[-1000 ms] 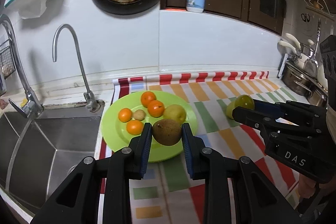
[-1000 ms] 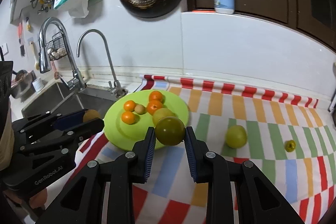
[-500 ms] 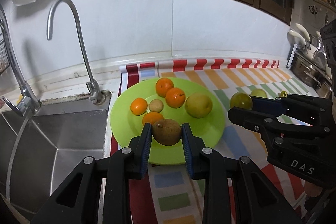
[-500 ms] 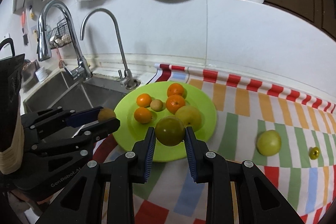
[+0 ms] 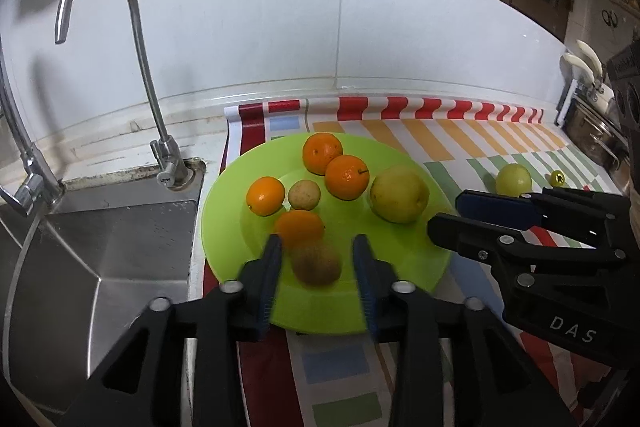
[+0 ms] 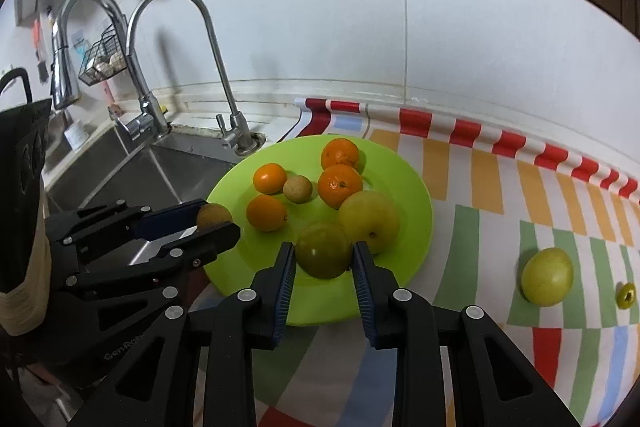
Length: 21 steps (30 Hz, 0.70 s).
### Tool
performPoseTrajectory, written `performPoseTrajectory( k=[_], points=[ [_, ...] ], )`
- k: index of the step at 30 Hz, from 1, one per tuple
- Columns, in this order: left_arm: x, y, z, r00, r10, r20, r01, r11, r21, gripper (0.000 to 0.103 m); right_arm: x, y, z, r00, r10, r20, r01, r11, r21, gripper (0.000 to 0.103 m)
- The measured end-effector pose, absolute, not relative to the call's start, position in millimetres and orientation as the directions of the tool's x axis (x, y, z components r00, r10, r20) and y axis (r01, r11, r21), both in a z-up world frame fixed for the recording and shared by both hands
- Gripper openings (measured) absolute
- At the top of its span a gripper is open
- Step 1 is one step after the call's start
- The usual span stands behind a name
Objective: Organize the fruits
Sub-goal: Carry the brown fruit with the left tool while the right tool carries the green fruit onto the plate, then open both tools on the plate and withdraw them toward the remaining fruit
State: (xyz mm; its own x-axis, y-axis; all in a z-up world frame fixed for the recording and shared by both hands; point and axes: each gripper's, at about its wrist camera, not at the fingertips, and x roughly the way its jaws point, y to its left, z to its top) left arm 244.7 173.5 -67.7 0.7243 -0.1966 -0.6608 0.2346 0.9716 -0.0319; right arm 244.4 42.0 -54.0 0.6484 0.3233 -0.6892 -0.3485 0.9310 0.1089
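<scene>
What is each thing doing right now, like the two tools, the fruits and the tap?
left tool, open, jaws just been opening, brown fruit loose between them.
right tool, shut on the green fruit.
brown fruit, blurred, over the green plate.
green fruit, gripped above the plate.
tap, not running.
pale fruit, lying on the striped cloth.

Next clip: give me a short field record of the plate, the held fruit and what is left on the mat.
plate: round lime-green plate, four oranges, one small tan fruit, one yellow-green pear
left gripper: jaws just opening, brown fruit between, blurred
right gripper: shut on green round fruit over plate
striped mat: one pale green fruit, one tiny yellow fruit
</scene>
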Motion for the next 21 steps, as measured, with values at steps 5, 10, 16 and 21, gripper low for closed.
performPoseTrajectory(
  k=[5, 10, 16, 21],
  points=[
    [241, 174, -66, 0.724, -0.184, -0.665, 0.216, 0.976, -0.035, 0.04, 243, 36, -52, 0.662, 0.309, -0.683, -0.326, 0.939, 0.109, 0.033],
    [229, 169, -62, 0.732, -0.163, -0.661, 0.2, 0.98, -0.02, 0.042, 232, 28, -48, 0.676, 0.285, -0.679, -0.311, 0.946, 0.088, 0.038],
    [212, 163, -51, 0.754, -0.142, -0.642, 0.173, 0.985, -0.015, 0.055, 211, 17, -41, 0.696, 0.263, -0.669, -0.29, 0.954, 0.074, 0.043],
    [196, 153, -37, 0.782, -0.116, -0.613, 0.15, 0.989, 0.005, 0.066, 196, 4, -30, 0.724, 0.248, -0.643, -0.267, 0.961, 0.07, 0.05]
  ],
)
